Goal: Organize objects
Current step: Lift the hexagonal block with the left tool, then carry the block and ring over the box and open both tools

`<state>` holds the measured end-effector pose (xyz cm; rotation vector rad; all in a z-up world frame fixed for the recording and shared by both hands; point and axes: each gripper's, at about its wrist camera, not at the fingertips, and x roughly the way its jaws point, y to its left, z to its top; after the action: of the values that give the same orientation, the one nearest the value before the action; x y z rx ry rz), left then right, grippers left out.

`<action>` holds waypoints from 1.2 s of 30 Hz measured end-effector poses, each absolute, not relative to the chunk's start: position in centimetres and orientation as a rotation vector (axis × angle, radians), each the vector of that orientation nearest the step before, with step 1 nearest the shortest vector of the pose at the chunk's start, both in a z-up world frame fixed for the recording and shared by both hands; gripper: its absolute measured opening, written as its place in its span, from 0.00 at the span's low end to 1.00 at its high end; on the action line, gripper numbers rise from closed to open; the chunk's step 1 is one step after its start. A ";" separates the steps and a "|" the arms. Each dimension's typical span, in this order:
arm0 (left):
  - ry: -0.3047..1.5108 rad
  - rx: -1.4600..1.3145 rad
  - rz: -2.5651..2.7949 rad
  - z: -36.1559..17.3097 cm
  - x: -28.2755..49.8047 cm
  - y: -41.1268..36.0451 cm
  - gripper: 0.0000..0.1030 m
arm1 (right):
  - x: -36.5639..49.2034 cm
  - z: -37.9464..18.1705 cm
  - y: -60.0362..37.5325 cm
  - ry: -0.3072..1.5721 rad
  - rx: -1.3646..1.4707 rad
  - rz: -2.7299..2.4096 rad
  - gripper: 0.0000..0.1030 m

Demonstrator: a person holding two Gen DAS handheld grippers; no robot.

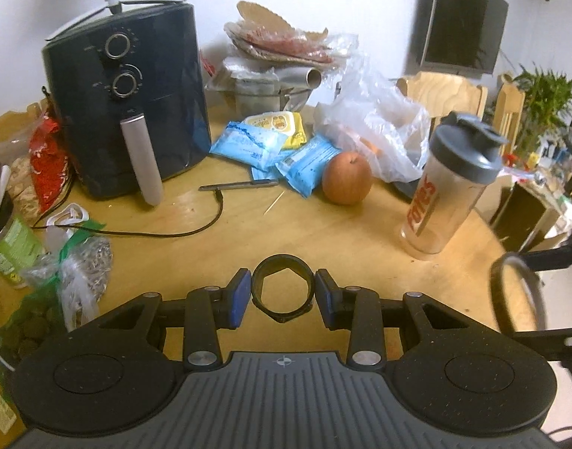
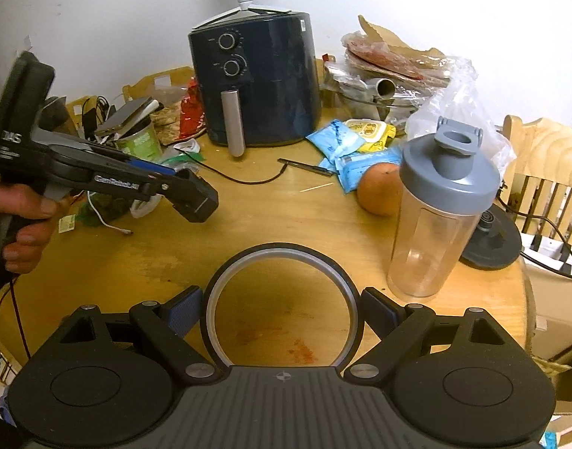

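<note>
Cluttered round wooden tabletop [image 2: 286, 224] against a white wall is the setting, and both task pieces hang above its bare front part. Left hand-held gripper [image 1: 283, 292] is clamped on a small black ring [image 1: 282, 285] with a six-sided hole, one blue pad on each side of its outer wall. It looks rigid, light plastic, so a firm pinch across the round outside should hold; the smooth wall could let it twist. Right hand-held gripper [image 2: 282, 312] stands wide with a large thin ring [image 2: 282, 299], black with a pale inner band, between its pads, which appear to touch its rim on both sides. Such a thin hoop will likely flex or pop out if squeezed hard, so hold it gently across the full width. Further off stand a clear shaker bottle [image 2: 435, 217] with a grey lid, an apple [image 2: 379, 194], blue wipe packets [image 1: 248, 142] and a dark air fryer [image 2: 256, 82]
</note>
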<state>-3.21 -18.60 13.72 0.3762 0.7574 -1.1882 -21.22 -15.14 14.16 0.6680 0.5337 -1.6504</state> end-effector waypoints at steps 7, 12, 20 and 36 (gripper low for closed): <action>0.781 0.297 -1.217 15.4 -3.9 -15.7 0.36 | -20.0 14.4 -14.9 0.515 0.662 -1.661 0.89; 0.796 0.256 -1.227 16.3 -4.4 -13.8 0.36 | -19.4 14.5 -14.8 0.511 0.655 -1.657 0.89; 0.816 0.231 -1.248 17.0 -5.9 -11.4 0.36 | -18.9 14.6 -14.6 0.497 0.667 -1.693 0.89; 0.929 0.226 -1.355 15.6 -10.3 -7.8 0.36 | -17.5 14.6 -13.0 0.468 0.704 -1.769 0.89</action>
<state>-10.34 -7.76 15.65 0.2265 0.9288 -1.3549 -17.48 -13.04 14.59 0.7036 0.4684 -1.7687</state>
